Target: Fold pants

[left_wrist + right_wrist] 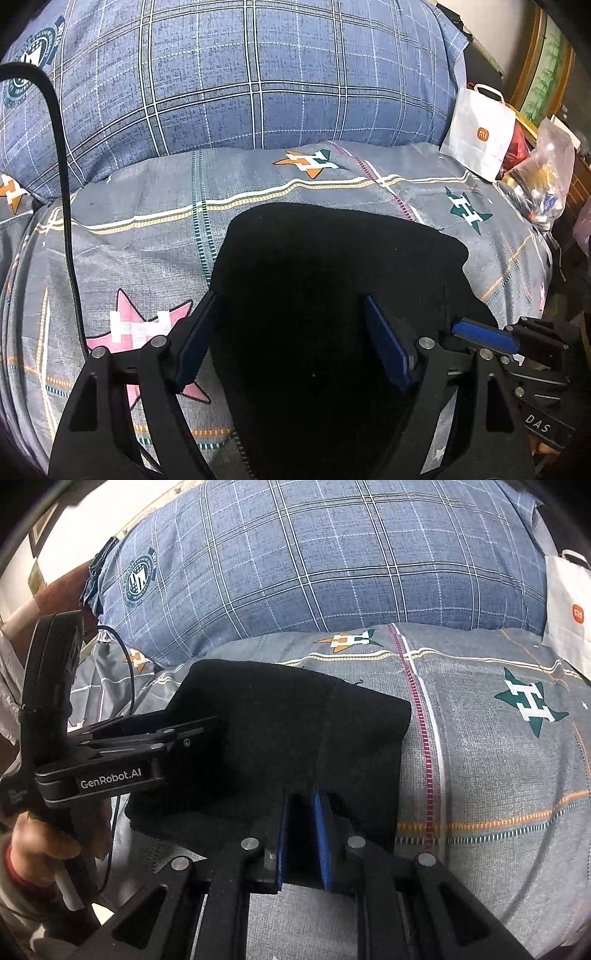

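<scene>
Right fingers (320,834): your two blue pads stand nearly together, pinching the near hem of the pants (280,731), so that edge is yours to carry.
Right gripper (301,840): closed on the cloth and angled down toward the bed; in the left camera it shows at the pants' right edge, its blue pad lying flat on the fabric.
Left fingers (197,339): your pads stand wide apart over the pants, one near the left edge, the other further in.
Left gripper (291,339): open and gripping nothing; I judge it is poised to take a second hold, though the cloth is so dark you cannot tell whether the tips touch it.
Hand (37,849): seen by the right camera, wrapped round the left gripper's handle at the pants' left side.
Pants: black, already a compact folded shape, lying flat on the sheet (332,184) in front of both grippers.
Fold: a seam line runs down the cloth above your right pads, likely where layers overlap.
Sheet: grey with star prints, giving a flat surface to fold on.
Pillow (240,74): blue plaid, behind the pants, well apart.
Bag (480,136): white paper, at the far right, clear of the work.
</scene>
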### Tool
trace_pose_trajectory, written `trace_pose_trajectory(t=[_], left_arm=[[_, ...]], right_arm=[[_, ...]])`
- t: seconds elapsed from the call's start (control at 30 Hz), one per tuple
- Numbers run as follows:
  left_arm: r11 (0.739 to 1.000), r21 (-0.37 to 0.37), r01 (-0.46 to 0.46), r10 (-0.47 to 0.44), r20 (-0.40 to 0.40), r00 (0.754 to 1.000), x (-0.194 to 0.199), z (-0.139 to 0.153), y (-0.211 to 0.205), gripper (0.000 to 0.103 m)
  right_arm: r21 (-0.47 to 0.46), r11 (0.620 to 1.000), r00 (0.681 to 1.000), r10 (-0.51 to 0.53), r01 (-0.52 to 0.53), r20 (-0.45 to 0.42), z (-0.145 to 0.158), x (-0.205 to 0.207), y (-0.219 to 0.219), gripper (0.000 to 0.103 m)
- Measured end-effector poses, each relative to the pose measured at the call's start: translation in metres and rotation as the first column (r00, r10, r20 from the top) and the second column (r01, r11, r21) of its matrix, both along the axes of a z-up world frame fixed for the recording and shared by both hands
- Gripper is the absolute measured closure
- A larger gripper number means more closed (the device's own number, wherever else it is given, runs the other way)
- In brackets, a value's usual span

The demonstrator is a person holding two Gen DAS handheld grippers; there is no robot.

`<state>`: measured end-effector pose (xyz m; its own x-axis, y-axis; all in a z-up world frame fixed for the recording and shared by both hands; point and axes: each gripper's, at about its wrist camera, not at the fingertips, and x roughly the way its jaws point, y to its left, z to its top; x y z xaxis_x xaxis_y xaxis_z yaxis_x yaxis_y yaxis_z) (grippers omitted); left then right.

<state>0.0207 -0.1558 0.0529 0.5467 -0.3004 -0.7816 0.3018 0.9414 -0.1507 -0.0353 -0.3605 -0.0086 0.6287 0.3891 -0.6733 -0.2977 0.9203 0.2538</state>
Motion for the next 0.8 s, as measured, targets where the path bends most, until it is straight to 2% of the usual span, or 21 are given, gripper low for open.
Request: trace_pose_trajectory(t=[0.23,0.3,0.4,0.5,0.67,0.8], left_arm=[[0.999,-0.038,-0.014,0.013,-0.033,0.999,0.005,-0.012,0.005,0.015],[0.997,-0.068,-0.028,0.023,-0.072,0.997,0.011,-0.019,0.008,0.011],[0.986,-0.153,-0.062,0.039,-0.150,0.988,0.015,-0.021,0.020,0.011],[0.990,-0.132,-0.053,0.036,-0.127,0.991,0.007,-0.010,0.022,0.011],[0.992,-0.115,-0.043,0.039,-0.033,0.999,-0.007,0.015,0.025,0.011],[0.996,-0.071,-0.046,0.046,0.001,0.999,-0.001,0.019,0.019,0.011]], right_arm=[[0.009,1.000,1.000,-0.011,0.011,0.003,-0.008,-0.002,0.001,0.089],[0.008,1.000,1.000,-0.010,0.010,0.010,-0.009,-0.003,0.002,0.089],[0.014,1.000,1.000,0.006,-0.006,-0.009,-0.004,-0.001,0.000,0.089],[0.091,0.996,1.000,-0.004,0.006,-0.023,0.006,-0.002,-0.013,0.088],[0.078,0.996,0.999,-0.037,0.035,0.020,0.021,-0.001,-0.022,0.087],[0.098,0.995,0.999,-0.030,0.028,0.018,0.026,0.012,-0.020,0.087]])
